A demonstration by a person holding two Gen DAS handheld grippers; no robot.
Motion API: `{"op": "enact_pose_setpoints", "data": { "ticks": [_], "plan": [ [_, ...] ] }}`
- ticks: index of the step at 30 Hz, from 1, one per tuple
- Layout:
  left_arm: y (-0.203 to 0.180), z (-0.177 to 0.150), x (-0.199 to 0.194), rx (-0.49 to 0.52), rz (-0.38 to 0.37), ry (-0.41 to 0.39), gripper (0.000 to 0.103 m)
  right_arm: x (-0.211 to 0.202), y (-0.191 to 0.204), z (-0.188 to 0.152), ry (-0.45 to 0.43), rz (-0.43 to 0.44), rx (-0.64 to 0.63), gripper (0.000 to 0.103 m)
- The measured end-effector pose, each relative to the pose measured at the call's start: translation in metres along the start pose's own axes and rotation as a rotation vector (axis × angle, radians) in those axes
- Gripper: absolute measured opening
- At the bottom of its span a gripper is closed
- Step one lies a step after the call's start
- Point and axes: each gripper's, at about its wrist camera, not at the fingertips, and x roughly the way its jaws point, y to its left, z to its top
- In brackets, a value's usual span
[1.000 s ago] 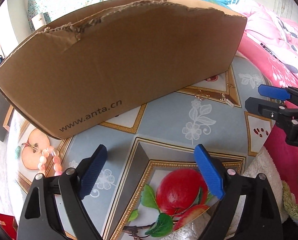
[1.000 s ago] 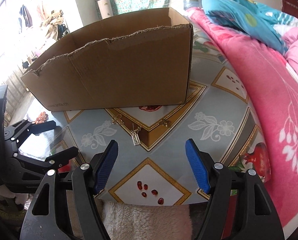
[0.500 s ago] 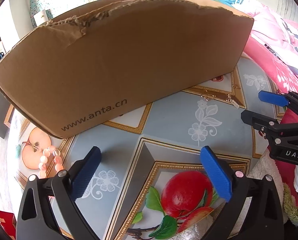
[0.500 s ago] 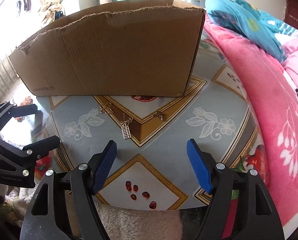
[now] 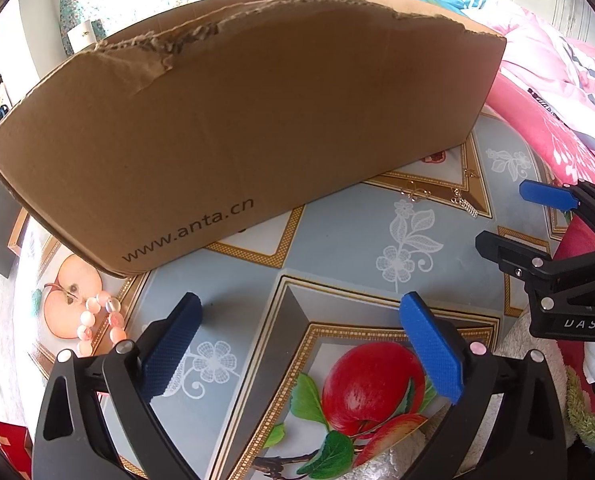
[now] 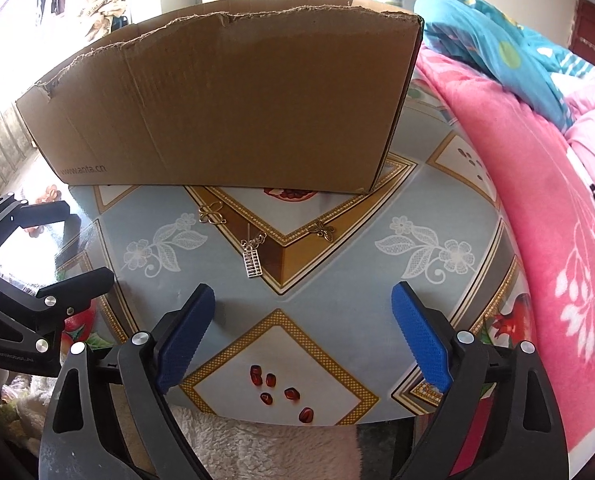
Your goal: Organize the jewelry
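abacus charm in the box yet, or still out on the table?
Out. The abacus charm lies on the table, in front of the cardboard box.

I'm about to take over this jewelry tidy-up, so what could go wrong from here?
1. The three small charms, such as the abacus charm, lie flat on the busy tablecloth; the open right claw may slip off them.
2. The bead bracelet sits near the table edge and could get knocked off by the left claw.

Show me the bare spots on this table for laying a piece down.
Free: the blue cloth between the right gripper and the abacus charm; also between the left gripper and the cardboard box. Crowded: the knot charm and butterfly charm by the box, and the pink bead bracelet.
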Motion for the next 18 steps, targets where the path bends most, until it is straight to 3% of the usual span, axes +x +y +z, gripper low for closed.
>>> {"op": "enact_pose_setpoints", "data": {
  "ticks": [6, 18],
  "plan": [
    [0.0, 0.0, 0.0, 0.0, 0.0, -0.001, 0.097, 0.007, -0.006, 0.006, 0.017, 0.01, 0.002, 0.095],
    [0.002, -0.001, -0.001, 0.0, -0.001, -0.002, 0.097, 0.013, -0.011, 0.009, 0.022, 0.015, 0.007, 0.095]
  ]
}}
